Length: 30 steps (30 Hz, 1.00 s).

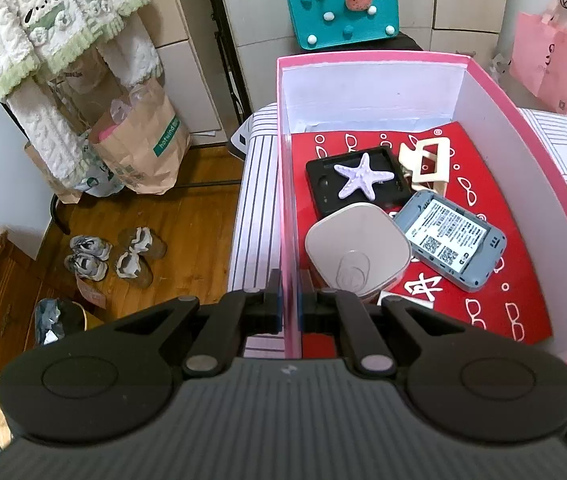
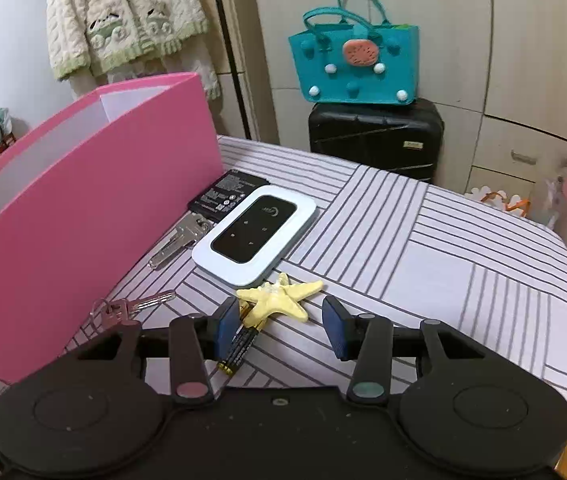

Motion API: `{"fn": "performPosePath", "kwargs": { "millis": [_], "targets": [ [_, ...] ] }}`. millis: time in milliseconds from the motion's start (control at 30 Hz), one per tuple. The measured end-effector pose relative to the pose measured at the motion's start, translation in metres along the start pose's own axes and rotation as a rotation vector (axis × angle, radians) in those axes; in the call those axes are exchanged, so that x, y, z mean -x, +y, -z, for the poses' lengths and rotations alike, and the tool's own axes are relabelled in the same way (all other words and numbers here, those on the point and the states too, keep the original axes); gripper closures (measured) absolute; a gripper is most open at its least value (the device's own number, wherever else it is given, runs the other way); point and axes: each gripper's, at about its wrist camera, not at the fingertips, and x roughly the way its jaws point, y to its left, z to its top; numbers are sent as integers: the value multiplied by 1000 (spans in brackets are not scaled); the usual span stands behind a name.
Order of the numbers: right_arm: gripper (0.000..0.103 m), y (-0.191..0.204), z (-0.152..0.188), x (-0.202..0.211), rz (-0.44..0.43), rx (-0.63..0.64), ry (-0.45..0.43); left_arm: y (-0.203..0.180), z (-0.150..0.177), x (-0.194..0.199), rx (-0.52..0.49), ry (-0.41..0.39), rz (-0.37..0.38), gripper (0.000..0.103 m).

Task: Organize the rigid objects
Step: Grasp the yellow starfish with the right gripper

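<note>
My left gripper [image 1: 290,304] is shut on the left wall of the pink box [image 1: 286,184]. Inside the box lie a purple starfish [image 1: 363,176] on a black tray [image 1: 323,184], a cream hair clip [image 1: 427,160], a white square container [image 1: 357,252] and a grey device [image 1: 451,240] on red paper. My right gripper [image 2: 281,326] is open over the striped bed [image 2: 443,240], its pads either side of a yellow starfish [image 2: 279,298]. An AA battery [image 2: 239,346] lies by the left pad. A white router [image 2: 255,234], a black battery pack [image 2: 225,194] and keys [image 2: 131,306] lie beside the pink box [image 2: 83,220].
A teal felt bag [image 2: 357,64] sits on a black suitcase [image 2: 375,136] beyond the bed. Paper bags [image 1: 139,140] and shoes [image 1: 115,256] are on the wooden floor to the left. A pink bag [image 1: 547,64] hangs at the right.
</note>
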Motion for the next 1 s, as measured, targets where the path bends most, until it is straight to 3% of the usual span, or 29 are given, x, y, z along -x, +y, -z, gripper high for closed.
{"fn": "performPosePath", "kwargs": {
  "millis": [233, 367, 533, 667, 1000],
  "targets": [
    [47, 4, -2, -11, -42, -35, -14, -2, 1, 0, -4, -3, -3, 97],
    [58, 14, 0, -12, 36, -16, -28, -1, 2, 0, -2, -11, -1, 97],
    [66, 2, 0, -10, 9, -79, -43, -1, 2, 0, -14, -10, 1, 96],
    [69, 6, -1, -7, 11, -41, -34, -1, 1, 0, -18, -10, 5, 96],
    [72, 3, -7, 3, -20, -82, -63, -2, 3, -2, -25, -9, 4, 96]
  ]
}}
